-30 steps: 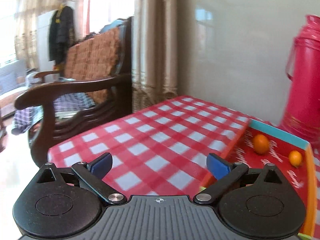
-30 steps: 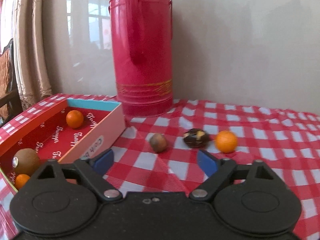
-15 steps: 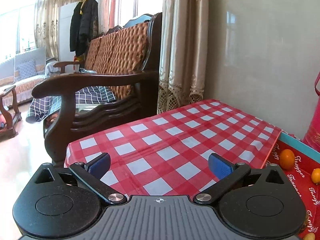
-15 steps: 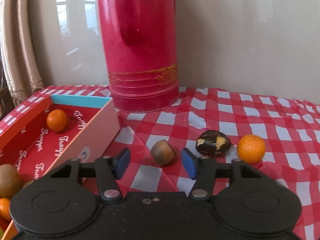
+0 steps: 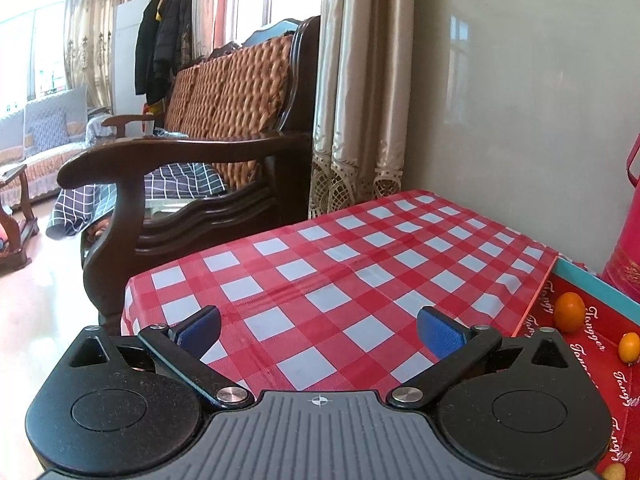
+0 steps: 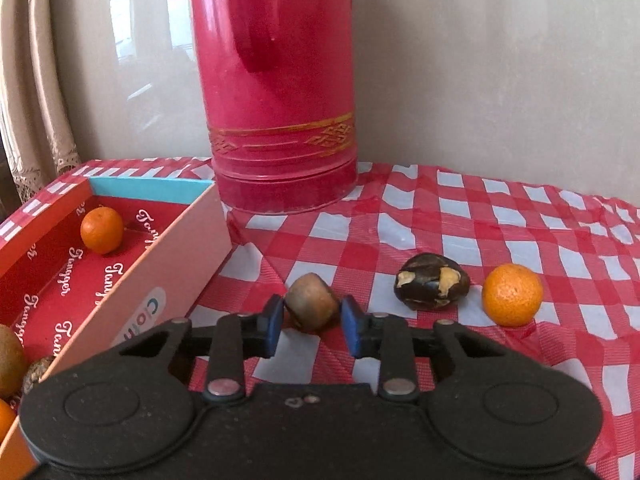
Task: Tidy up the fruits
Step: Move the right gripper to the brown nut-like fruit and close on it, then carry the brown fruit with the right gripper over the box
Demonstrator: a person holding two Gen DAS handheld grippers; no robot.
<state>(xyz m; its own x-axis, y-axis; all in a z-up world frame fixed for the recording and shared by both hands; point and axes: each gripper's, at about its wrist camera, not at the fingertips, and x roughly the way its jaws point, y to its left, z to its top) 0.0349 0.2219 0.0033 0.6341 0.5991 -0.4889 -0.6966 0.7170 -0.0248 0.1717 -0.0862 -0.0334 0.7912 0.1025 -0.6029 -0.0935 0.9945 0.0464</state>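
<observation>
From my right wrist camera I look down at a slant over the right gripper point(image 6: 312, 322), which points at the checked tablecloth point(image 6: 500, 216). Its jaws have just been closing, and a small brown fruit point(image 6: 312, 306) now sits between the blue pads point(image 6: 274, 326); they stand close on either side of it and appear to touch its flanks, though I cannot be sure how firmly they press. The fruit rests on the cloth, just beside the near corner of the red box point(image 6: 168, 264). To the right of it, apart, lies a dark fruit with pale torn patches point(image 6: 432, 286), and just beyond that an orange point(image 6: 512, 294). Behind them a tall red thermos point(image 6: 280, 92) stands upright against the wall, near the box's far corner. Inside the box I see another small orange point(image 6: 101, 229) by the far end, and at the near edge a kiwi point(image 6: 8, 354), partly cut off by the frame. My left gripper point(image 5: 318, 332) is held tilted gently downward over the left part of the table point(image 5: 360, 264), its jaws wide apart with only cloth between the blue pads point(image 5: 438, 336). At the right edge of that view the same box point(image 5: 580, 276) shows, with two oranges point(image 5: 569, 312) in it, one larger and one smaller nearer me. Past the table stand a wooden armchair point(image 5: 192, 184) and a curtain point(image 5: 360, 92).
</observation>
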